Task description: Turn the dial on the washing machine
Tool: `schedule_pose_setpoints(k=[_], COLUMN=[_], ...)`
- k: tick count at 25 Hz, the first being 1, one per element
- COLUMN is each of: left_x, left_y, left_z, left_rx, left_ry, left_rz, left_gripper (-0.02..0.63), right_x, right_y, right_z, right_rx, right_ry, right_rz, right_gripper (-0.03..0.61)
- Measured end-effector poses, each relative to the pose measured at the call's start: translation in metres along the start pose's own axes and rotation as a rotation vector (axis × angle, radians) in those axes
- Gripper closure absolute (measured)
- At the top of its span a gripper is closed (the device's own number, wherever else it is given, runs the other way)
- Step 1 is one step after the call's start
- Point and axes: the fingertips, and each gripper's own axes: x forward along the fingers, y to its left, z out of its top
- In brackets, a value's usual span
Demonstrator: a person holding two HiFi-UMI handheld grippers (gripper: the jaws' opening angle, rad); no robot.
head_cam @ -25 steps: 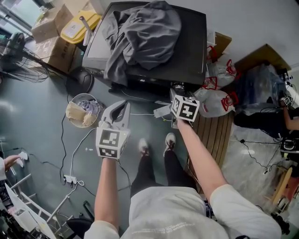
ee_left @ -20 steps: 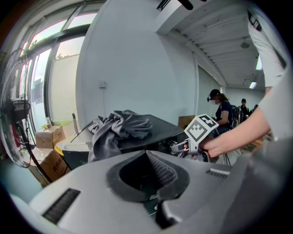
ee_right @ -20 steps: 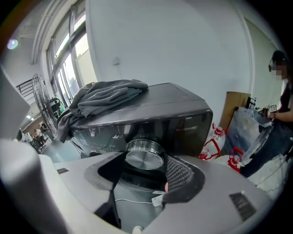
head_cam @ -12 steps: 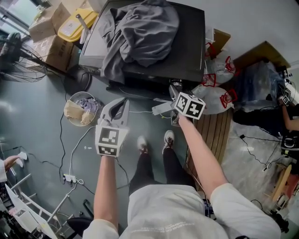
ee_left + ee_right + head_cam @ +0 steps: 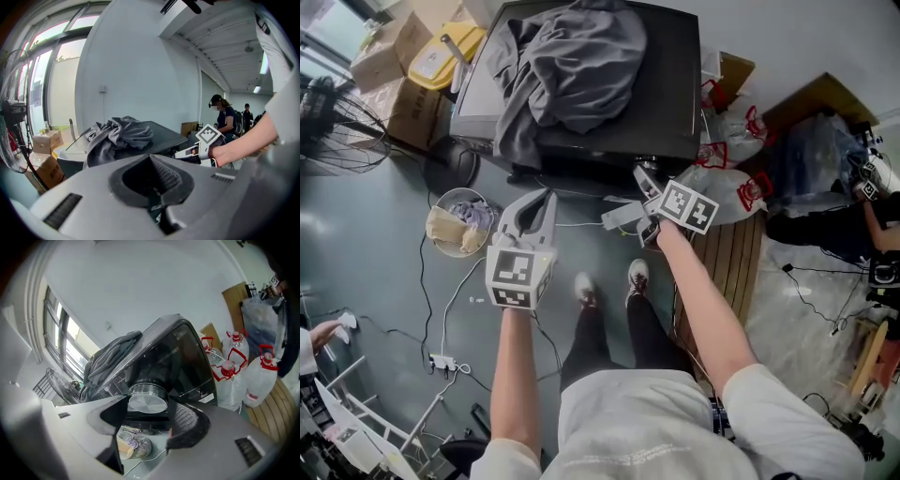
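The right hand-held gripper [image 5: 628, 195] is clamping the silver dial [image 5: 147, 400] low on the front of the black washing machine [image 5: 670, 84] — its two jaws are pressing against the dial's sides, with the gripper tilting off level. The left hand-held gripper [image 5: 546, 197] is hovering in front of the machine, apart from it, jaws together on nothing, while a grey garment [image 5: 572, 56] is lying heaped on the lid.
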Motion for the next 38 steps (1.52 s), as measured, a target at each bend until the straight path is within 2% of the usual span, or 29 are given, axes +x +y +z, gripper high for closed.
schedule_pose_setpoints(k=[6, 10, 22, 28, 33, 38], left_x=[0.001, 0.000, 0.001, 0.004, 0.004, 0.005], left_y=[0.001, -0.002, -0.003, -0.005, -0.004, -0.001], left_z=[0.001, 0.002, 0.004, 0.004, 0.003, 0.000], left_rx=[-0.014, 0.015, 0.038, 0.027, 0.019, 0.008], left_ry=[-0.006, -0.010, -0.010, -0.015, -0.013, -0.007], left_rz=[0.007, 0.013, 0.012, 0.004, 0.002, 0.011], left_gripper=[0.601, 0.601, 0.601, 0.601, 0.601, 0.601], right_x=[0.000, -0.001, 0.001, 0.003, 0.003, 0.006], right_y=[0.003, 0.004, -0.003, -0.006, -0.009, -0.012], right_z=[0.001, 0.001, 0.000, -0.003, -0.004, -0.007], right_rx=[0.094, 0.136, 0.387, 0.479, 0.598, 0.656], right_ry=[0.005, -0.002, -0.003, 0.009, -0.004, 0.003], right_rz=[0.075, 0.113, 0.223, 0.268, 0.327, 0.351], right_gripper=[0.298, 0.298, 0.298, 0.298, 0.298, 0.298])
